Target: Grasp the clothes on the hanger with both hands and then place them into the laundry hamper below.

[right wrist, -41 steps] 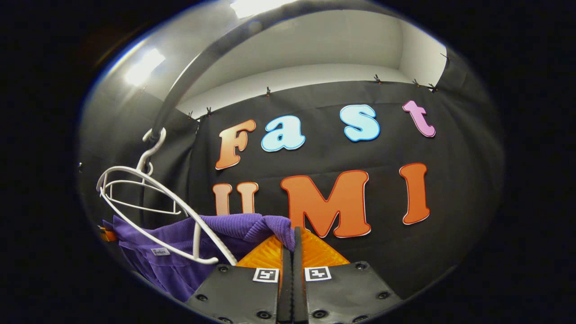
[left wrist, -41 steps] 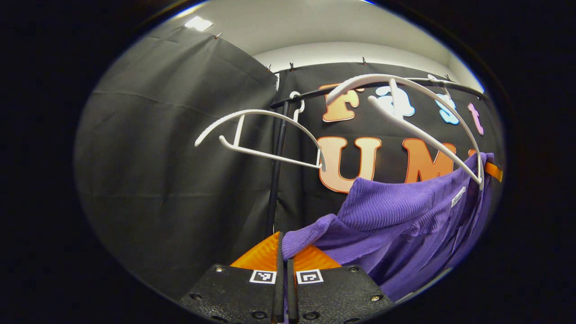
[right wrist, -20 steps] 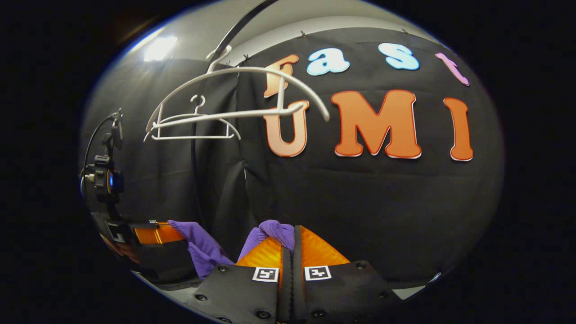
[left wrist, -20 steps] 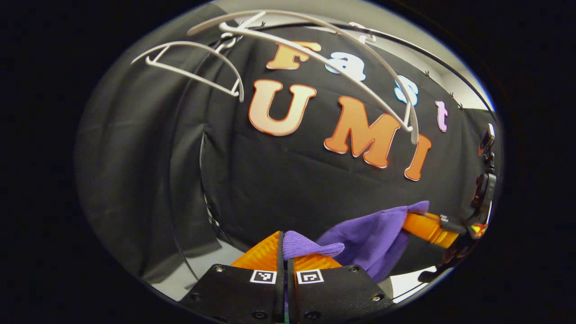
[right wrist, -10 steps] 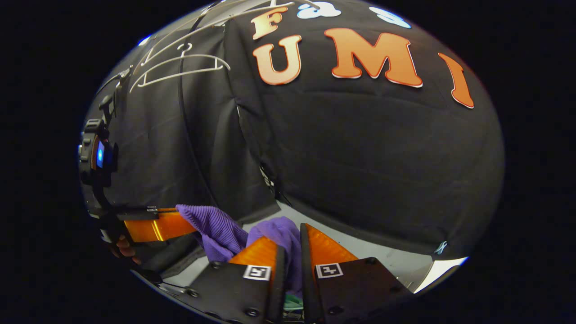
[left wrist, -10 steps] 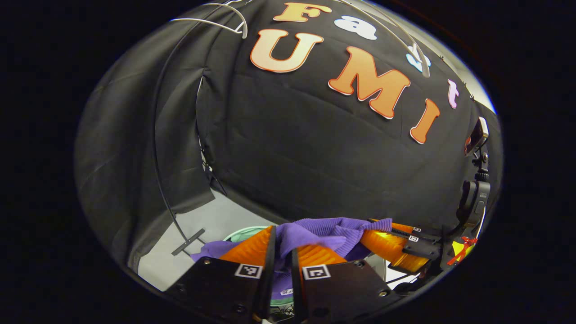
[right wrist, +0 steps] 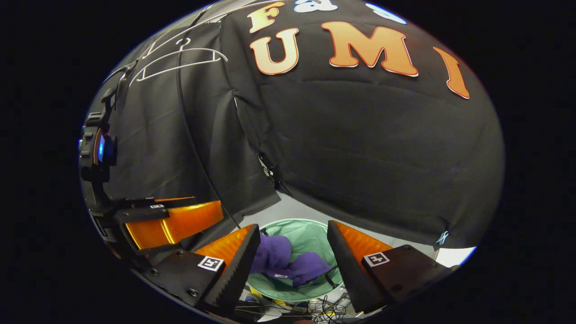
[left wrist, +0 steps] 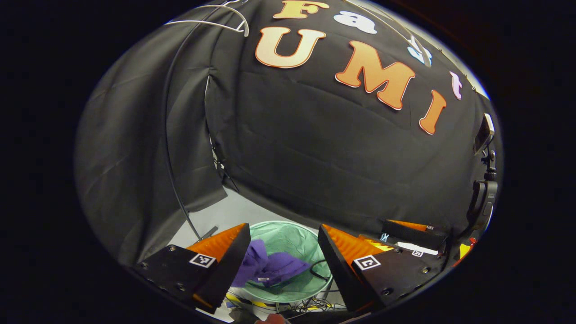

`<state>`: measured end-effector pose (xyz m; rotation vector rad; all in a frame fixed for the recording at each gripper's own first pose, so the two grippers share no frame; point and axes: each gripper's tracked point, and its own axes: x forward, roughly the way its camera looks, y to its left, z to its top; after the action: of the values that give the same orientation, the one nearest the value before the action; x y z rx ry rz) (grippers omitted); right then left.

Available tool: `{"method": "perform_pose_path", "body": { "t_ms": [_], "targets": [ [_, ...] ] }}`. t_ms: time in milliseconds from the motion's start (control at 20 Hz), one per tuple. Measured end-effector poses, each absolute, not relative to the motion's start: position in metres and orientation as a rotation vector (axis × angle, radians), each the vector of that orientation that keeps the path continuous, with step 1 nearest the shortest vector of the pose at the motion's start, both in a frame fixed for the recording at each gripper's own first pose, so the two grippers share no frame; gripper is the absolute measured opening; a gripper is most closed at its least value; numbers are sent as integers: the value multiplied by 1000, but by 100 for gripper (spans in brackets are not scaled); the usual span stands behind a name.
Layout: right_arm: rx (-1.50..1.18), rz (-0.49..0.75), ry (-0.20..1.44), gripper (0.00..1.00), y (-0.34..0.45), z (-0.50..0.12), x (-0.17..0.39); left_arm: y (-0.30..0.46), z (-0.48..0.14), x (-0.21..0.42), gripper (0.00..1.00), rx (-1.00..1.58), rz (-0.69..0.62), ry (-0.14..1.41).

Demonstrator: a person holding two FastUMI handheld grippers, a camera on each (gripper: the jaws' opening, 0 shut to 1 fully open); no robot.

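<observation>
The purple garment [left wrist: 269, 268] is down in the laundry hamper [left wrist: 310, 288] now, lying crumpled against the pale green lining, and nothing is touching it. In the right gripper view I see the same heap [right wrist: 288, 261] sitting low in the hamper [right wrist: 315, 294], bunched toward the near-left side.

Half a second ago I had that cloth pinched in both tools, a purple fold poking out between each pair of fingers. That's gone. My left gripper [left wrist: 283, 245] has its jaws spread wide, the hamper mouth showing clean between them. My right gripper [right wrist: 292, 245] is the same, fingers well apart, framing the hamper from above, holding nothing.

Off to the right in the left gripper view I catch the other tool [left wrist: 416, 231] close beside mine. In the right gripper view the left tool [right wrist: 173, 222] sits just to the left, with its camera mount above it.

A tangle of thin cables [right wrist: 324, 308] lies on the floor by the hamper's near rim. Up top, the white hangers [right wrist: 180, 60] hang bare on the rail, higher in the frame than a second ago, since both cameras are tipped further down.
</observation>
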<state>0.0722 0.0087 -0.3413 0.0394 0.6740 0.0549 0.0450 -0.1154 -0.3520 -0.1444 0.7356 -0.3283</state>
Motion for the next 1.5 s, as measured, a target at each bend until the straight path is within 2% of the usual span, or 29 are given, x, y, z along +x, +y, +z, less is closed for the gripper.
{"method": "perform_pose_path", "body": {
  "t_ms": [550,800,850,1000,1050,1100,1200,1300,1450,1500],
  "targets": [
    [71,7,573,97,-4,-298,80,-110,-313,53,96,-129,-320,621],
    [64,-58,483,97,-11,-252,74,-102,-273,55,96,-138,-317,529],
    [58,-81,451,97,-11,-238,70,-100,-259,55,92,-152,-329,491],
    [35,-182,359,97,-12,-193,46,-91,-227,51,99,-158,-396,400],
    [25,-220,331,97,-9,-178,37,-90,-216,46,95,-157,-423,377],
    [10,-257,302,97,-5,-165,27,-88,-207,43,99,-157,-451,352],
    [-16,-339,247,97,1,-138,0,-87,-190,37,99,-168,-512,314],
    [-29,-408,216,97,6,-115,-33,-90,-187,31,91,-181,-555,310],
    [-50,-482,181,87,9,-90,-82,-93,-171,12,90,-224,-599,310],
    [-51,-509,166,87,7,-82,-98,-95,-164,0,94,-227,-604,297]
  ]
}}
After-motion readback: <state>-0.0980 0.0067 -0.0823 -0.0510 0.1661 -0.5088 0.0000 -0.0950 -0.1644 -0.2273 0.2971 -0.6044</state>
